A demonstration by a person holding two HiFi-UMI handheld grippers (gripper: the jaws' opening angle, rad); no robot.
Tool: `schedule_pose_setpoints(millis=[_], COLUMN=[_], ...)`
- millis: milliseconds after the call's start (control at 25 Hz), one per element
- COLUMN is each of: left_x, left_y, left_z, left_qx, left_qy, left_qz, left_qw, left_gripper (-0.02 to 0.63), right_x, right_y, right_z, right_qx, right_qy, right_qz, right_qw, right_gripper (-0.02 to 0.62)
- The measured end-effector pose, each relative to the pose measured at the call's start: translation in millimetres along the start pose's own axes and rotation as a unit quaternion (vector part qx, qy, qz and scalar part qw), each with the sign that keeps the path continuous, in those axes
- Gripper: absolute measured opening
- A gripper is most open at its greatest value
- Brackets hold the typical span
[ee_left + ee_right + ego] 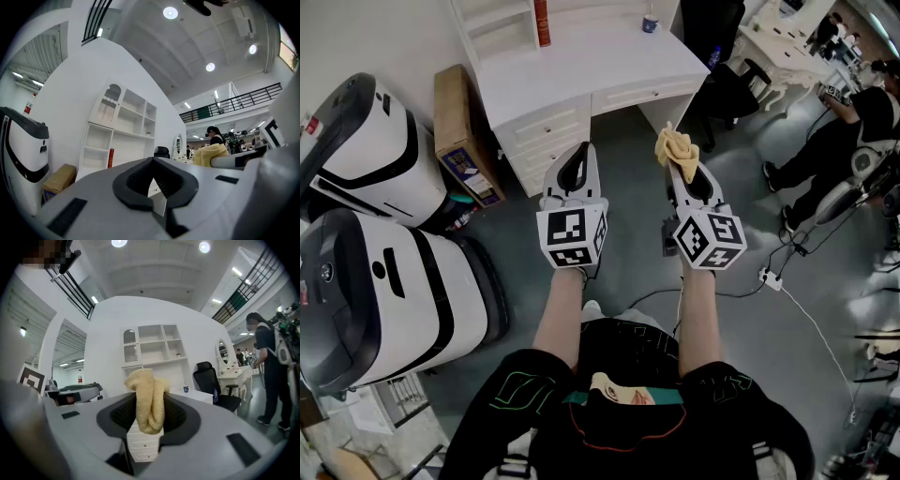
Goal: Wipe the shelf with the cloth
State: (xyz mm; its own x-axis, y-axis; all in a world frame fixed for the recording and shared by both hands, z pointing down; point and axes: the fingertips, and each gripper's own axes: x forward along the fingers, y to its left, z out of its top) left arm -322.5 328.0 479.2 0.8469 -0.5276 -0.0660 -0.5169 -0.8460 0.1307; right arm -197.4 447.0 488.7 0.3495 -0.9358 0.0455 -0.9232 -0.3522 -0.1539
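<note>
A yellow cloth (pixel 674 144) is bunched between the jaws of my right gripper (pixel 682 165), which is shut on it; in the right gripper view the cloth (pixel 146 398) hangs folded over the pads. My left gripper (pixel 579 153) is beside it, shut with nothing held, its dark pads meeting in the left gripper view (pixel 153 180). Both are held in the air above the grey floor, short of the white desk (pixel 591 58). The white shelf unit (pixel 154 350) stands on the desk against the wall, also seen as the shelf unit (pixel 125 121) from the left.
A red bottle (pixel 541 21) and a small blue cup (pixel 650 22) stand on the desk. A cardboard box (pixel 456 128) and two large white machines (pixel 367 159) are at the left. A black chair (pixel 724 91), cables and seated people are at the right.
</note>
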Motion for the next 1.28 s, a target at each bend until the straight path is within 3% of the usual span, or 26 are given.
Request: schedule_pose_setpoints(millis=[680, 880, 1280], left_x=[29, 40, 89], left_y=[34, 37, 66], left_z=[-3, 6, -12], left_qx=[-0.024, -0.026, -0.022], left_qy=[-0.007, -0.021, -0.003], left_qz=[-0.002, -0.005, 0.017], left_qw=[0.9997, 0.9994, 0.9996], left_gripper=[-0.002, -0.002, -0.002], right_x=[33, 43, 105], right_y=[5, -3, -25], right_z=[-4, 12, 0], right_qx=[-0.026, -0.03, -0.016], right_qy=[0.004, -0.005, 0.005], right_qz=[-0.013, -0.017, -0.002], right_qw=[1.0, 0.999, 1.0], right_gripper=[0.138, 0.138, 0.138])
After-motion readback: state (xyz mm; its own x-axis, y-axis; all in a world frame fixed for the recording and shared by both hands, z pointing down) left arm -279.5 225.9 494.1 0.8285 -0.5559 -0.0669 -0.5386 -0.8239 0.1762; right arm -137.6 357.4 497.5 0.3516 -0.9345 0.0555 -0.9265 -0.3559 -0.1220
